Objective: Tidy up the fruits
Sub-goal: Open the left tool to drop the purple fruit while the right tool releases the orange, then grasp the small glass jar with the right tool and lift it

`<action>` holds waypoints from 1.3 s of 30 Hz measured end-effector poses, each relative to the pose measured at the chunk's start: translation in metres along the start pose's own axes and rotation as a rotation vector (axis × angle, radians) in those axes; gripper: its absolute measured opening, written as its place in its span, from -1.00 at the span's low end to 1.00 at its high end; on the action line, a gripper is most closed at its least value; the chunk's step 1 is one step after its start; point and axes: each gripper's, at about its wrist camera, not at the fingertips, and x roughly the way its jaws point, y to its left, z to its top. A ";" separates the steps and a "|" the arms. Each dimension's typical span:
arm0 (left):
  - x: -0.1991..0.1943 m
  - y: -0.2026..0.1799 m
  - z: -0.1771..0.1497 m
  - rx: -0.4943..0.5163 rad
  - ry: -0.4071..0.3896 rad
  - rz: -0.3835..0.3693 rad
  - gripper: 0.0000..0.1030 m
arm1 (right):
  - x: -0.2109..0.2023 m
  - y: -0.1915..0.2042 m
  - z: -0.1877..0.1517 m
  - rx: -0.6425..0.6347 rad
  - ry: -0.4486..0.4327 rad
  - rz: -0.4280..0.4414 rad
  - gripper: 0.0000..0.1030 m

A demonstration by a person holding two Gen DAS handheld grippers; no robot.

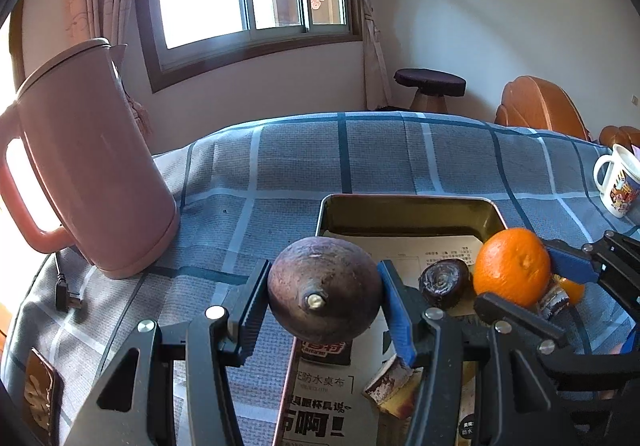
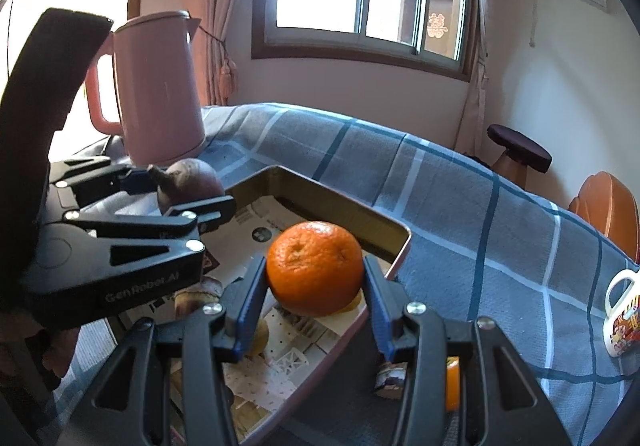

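A round, dull purple-brown fruit with a stub stem (image 1: 324,290) sits clamped in the left claw (image 1: 323,300) above the shallow rectangular metal tray (image 1: 408,206) lined with printed paper. A dimpled glossy orange (image 2: 315,268) is pinched in the right claw (image 2: 315,296) over the tray. Only the left view shows a smaller dark ridged fruit (image 1: 444,283) lying inside the tray on the checked cloth surface (image 1: 280,166).

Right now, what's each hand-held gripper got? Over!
Left hand-held gripper shut on purple fruit. Right shut on orange. Both over tray. Nothing blocking.
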 end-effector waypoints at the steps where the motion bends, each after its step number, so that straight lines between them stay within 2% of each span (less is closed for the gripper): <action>1: 0.000 -0.001 0.000 0.002 0.003 -0.005 0.07 | 0.001 0.001 0.000 -0.003 0.004 0.002 -0.02; 6: 0.001 -0.003 -0.001 0.010 0.010 -0.019 0.08 | 0.005 0.005 -0.003 -0.026 0.021 0.004 -0.01; 9: 0.000 -0.001 0.000 -0.001 0.009 -0.027 0.08 | 0.006 0.006 -0.005 -0.025 0.033 0.034 -0.01; 11: -0.002 0.000 0.001 -0.007 -0.001 -0.036 0.10 | 0.007 0.008 -0.006 -0.031 0.039 0.043 0.10; 13: -0.008 0.001 0.002 -0.014 -0.030 -0.039 0.17 | 0.004 0.008 -0.005 -0.035 0.026 0.045 0.32; 15: -0.015 0.003 0.004 -0.021 -0.068 -0.034 0.34 | -0.003 0.005 -0.003 -0.025 -0.002 0.040 0.43; 17: -0.022 0.006 0.006 -0.040 -0.101 -0.028 0.49 | -0.010 -0.001 -0.001 -0.023 -0.019 0.027 0.44; 21: -0.027 0.015 0.009 -0.082 -0.129 -0.035 0.51 | -0.030 -0.042 -0.001 0.049 -0.053 -0.059 0.49; 26: -0.028 0.018 0.010 -0.100 -0.126 -0.041 0.51 | -0.051 -0.122 -0.016 0.289 -0.061 -0.157 0.53; 28: -0.028 0.018 0.010 -0.099 -0.127 -0.046 0.51 | -0.054 -0.132 -0.022 0.308 -0.054 -0.184 0.53; 32: -0.029 0.016 0.009 -0.095 -0.125 -0.045 0.51 | -0.050 -0.123 -0.028 0.275 -0.020 -0.173 0.53; 35: -0.028 0.017 0.008 -0.098 -0.121 -0.045 0.51 | -0.041 -0.101 -0.031 0.194 0.013 -0.150 0.51; 38: -0.026 0.016 0.008 -0.095 -0.112 -0.046 0.51 | -0.032 -0.079 -0.033 0.127 0.043 -0.124 0.35; 39: -0.026 0.015 0.008 -0.093 -0.111 -0.047 0.51 | -0.028 -0.071 -0.034 0.101 0.055 -0.119 0.25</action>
